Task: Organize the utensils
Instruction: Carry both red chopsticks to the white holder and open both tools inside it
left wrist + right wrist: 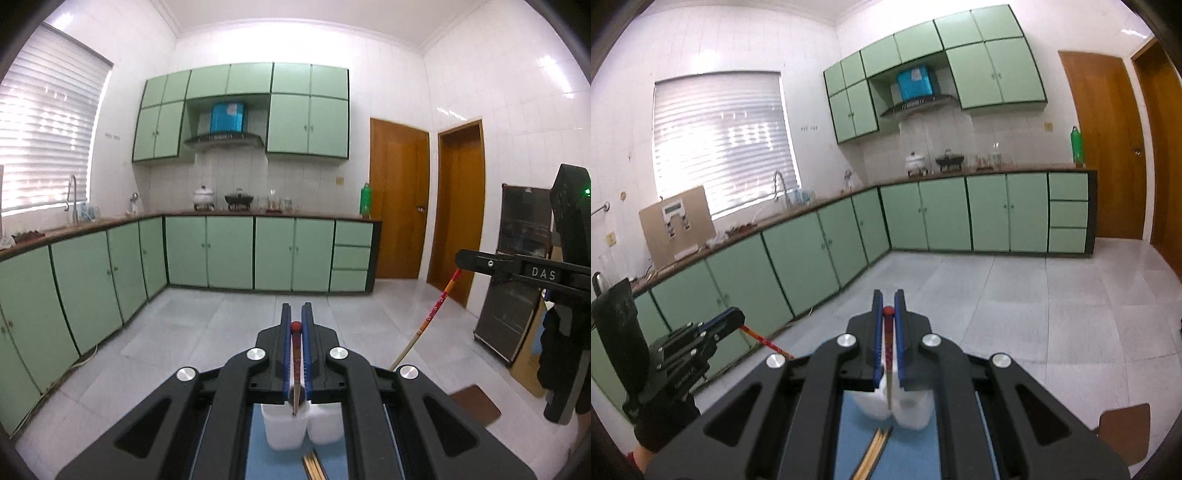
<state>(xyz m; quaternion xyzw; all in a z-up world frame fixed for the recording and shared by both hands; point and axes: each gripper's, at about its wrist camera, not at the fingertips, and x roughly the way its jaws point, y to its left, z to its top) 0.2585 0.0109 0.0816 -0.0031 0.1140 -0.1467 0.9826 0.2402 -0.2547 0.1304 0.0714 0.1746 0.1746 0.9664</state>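
Observation:
My left gripper is shut on a red-topped chopstick that points down into the left of two white plastic cups. My right gripper is shut on a second red-topped chopstick, held over the gap between the white cups. Several plain wooden chopsticks lie on the blue mat in front of the cups; they also show in the left wrist view. The right gripper with its chopstick shows in the left wrist view, the left gripper in the right wrist view.
Green kitchen cabinets run along the far wall and the left side. Two brown doors stand at the right. A dark cabinet stands by the right wall. A brown stool seat is beside the table. The floor is grey tile.

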